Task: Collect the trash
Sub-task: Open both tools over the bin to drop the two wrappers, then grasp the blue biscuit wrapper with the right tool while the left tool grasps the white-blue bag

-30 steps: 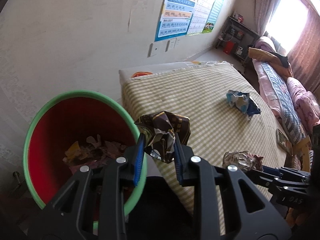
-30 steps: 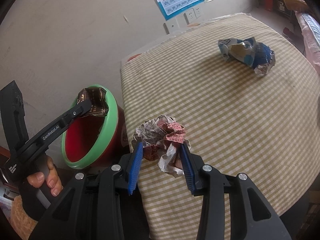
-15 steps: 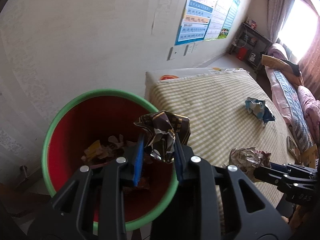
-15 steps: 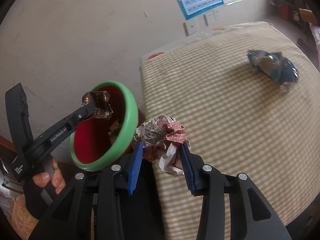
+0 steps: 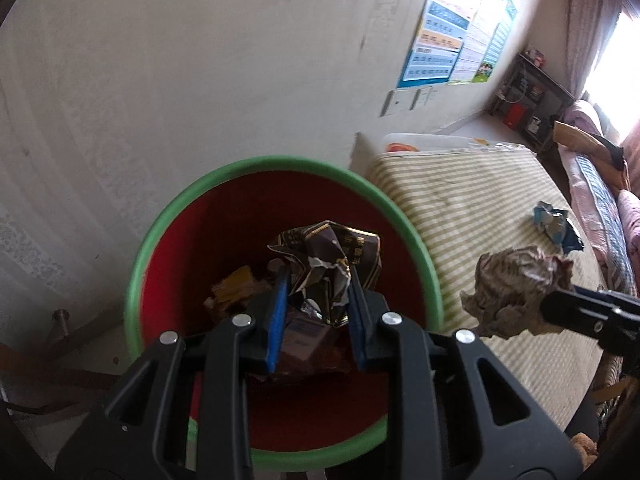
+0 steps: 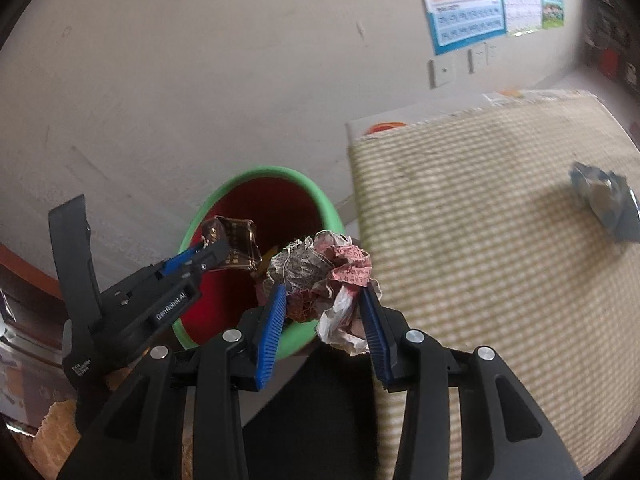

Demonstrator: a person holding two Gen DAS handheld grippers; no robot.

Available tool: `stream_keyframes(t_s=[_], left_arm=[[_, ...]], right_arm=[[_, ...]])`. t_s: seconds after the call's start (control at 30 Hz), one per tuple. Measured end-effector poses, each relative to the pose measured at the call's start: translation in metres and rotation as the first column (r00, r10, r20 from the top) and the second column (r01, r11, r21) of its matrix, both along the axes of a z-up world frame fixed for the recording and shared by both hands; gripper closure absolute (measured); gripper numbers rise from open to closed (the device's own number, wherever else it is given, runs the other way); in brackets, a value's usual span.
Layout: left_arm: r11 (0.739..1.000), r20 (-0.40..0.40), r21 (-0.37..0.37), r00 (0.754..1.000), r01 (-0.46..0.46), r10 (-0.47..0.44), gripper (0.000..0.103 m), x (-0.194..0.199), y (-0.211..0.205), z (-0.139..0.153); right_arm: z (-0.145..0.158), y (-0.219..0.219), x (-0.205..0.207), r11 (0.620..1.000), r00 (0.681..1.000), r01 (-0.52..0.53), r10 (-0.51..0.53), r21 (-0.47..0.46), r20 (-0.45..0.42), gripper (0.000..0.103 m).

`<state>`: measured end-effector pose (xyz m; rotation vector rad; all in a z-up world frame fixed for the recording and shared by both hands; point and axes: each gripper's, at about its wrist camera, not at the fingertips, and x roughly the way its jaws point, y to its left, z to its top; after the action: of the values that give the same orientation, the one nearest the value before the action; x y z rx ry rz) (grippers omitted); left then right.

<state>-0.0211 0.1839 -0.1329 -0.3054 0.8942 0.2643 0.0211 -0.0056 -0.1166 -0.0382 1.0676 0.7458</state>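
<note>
A dark wrapper (image 5: 328,256) is gripped by the left claw (image 5: 316,304) above the bin (image 5: 416,248); crumpled paper (image 6: 324,272) is clamped in the right claw (image 6: 324,320); a blue wrapper (image 6: 606,204) is left on the surface (image 6: 480,240).

Left gripper (image 5: 318,300) clamps dark crumpled wrapper (image 5: 328,258) above red green-rimmed bin (image 5: 280,168); right gripper (image 5: 560,312) pinches paper wad (image 5: 516,288) right, over checked table (image 5: 460,208)

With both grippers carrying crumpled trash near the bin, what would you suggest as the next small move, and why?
Probably open the left gripper and let the dark wrapper drop: it hangs over the mouth of the red bin, inside the green rim, above trash already there. The right gripper holds its paper wad near the rim, so it should probably go second.
</note>
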Motion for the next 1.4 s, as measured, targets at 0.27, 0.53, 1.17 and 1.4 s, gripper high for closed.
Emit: stream_keyframes(t_s=[0.27,0.53,1.17,1.4], left_arm=[[0.999,-0.018,-0.009,0.999,-0.031,0.031,0.077,-0.006,0.015,-0.01],[0.999,-0.039,-0.015,0.998,-0.05,0.049,0.077,-0.007,0.022,-0.017],[0.994,-0.039,0.021,0.993,-0.108,0.109,0.04,-0.004,0.025,-0.017],[0.993,-0.044,0.053,0.993,-0.106,0.109,0.035,-0.003,0.018,-0.014]], right_arm=[[-0.006,0.036,0.003,0.999,0.999,-0.05,0.05,-0.011,-0.003,0.064],[-0.009,0.048,-0.001,0.997,0.997,-0.076,0.076,-0.018,-0.004,0.064],[-0.013,0.05,-0.006,0.994,0.994,-0.111,0.112,0.01,-0.013,0.047],[-0.007,0.015,0.006,0.999,0.999,-0.037,0.036,0.023,0.039,0.034]])
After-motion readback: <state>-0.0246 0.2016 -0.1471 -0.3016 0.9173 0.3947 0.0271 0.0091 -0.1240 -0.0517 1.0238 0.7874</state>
